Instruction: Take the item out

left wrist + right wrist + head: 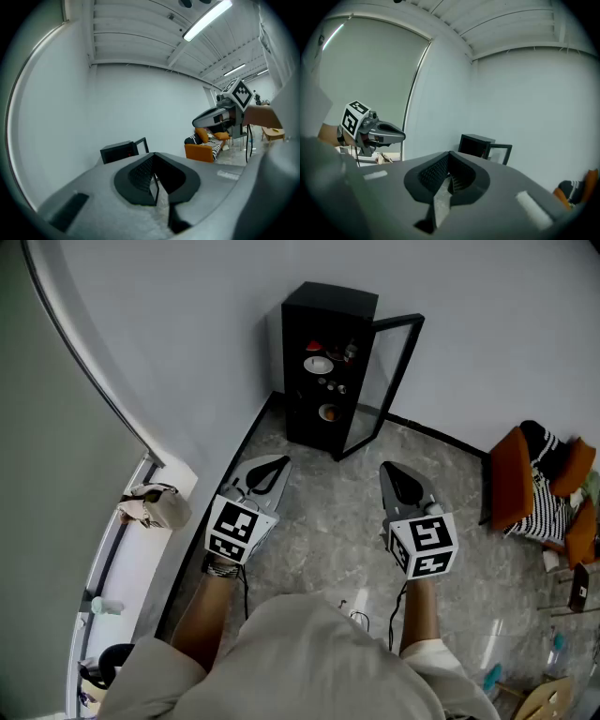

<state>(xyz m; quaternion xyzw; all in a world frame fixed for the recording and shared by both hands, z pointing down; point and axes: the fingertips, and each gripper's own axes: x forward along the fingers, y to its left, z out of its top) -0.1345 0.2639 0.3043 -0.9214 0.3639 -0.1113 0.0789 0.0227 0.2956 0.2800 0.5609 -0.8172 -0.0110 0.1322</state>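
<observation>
Small shelf items (330, 384), among them a round white dish (318, 364) and an orange piece (327, 412), sit inside the tall black cabinet (296, 381) at upper centre, too small for us to identify. Its glass door (389, 381) stands open. Lower left, our left gripper (279, 462) is clenched on nothing, and right of it our right gripper (387, 468) likewise. Both point toward the cabinet, well apart from it. The orange sofa (511, 479) is cut off at the right edge.
</observation>
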